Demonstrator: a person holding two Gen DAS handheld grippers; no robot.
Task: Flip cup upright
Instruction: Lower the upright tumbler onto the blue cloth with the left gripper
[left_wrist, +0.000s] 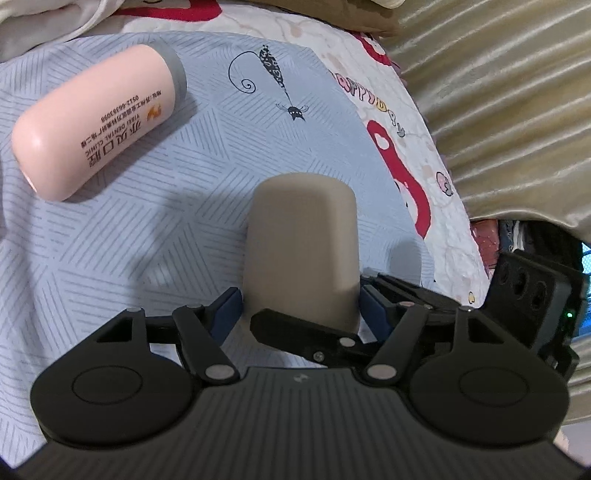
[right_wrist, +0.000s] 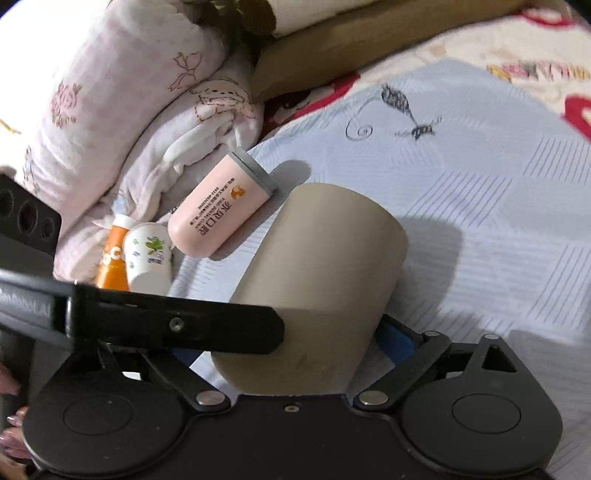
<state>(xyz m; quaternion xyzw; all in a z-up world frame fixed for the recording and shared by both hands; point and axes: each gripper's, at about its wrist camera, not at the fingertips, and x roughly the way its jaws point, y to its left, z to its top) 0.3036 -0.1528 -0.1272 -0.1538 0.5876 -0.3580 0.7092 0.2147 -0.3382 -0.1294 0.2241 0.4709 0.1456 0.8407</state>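
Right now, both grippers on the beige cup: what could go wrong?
1. Both the left gripper and right gripper clamp the beige cup near the same end; turning it together may twist it out of one grip.
2. The pink bottle lies close beside the cup; a swing could knock it.
3. The soft blue cloth may let the cup tip when set down.

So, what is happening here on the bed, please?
A person holds a gripper in each hand, and both the left gripper and the right gripper close on the same beige cup. Its closed base points away from the cameras, so it is not upright yet. A pink bottle lies beside it on the blue cloth.
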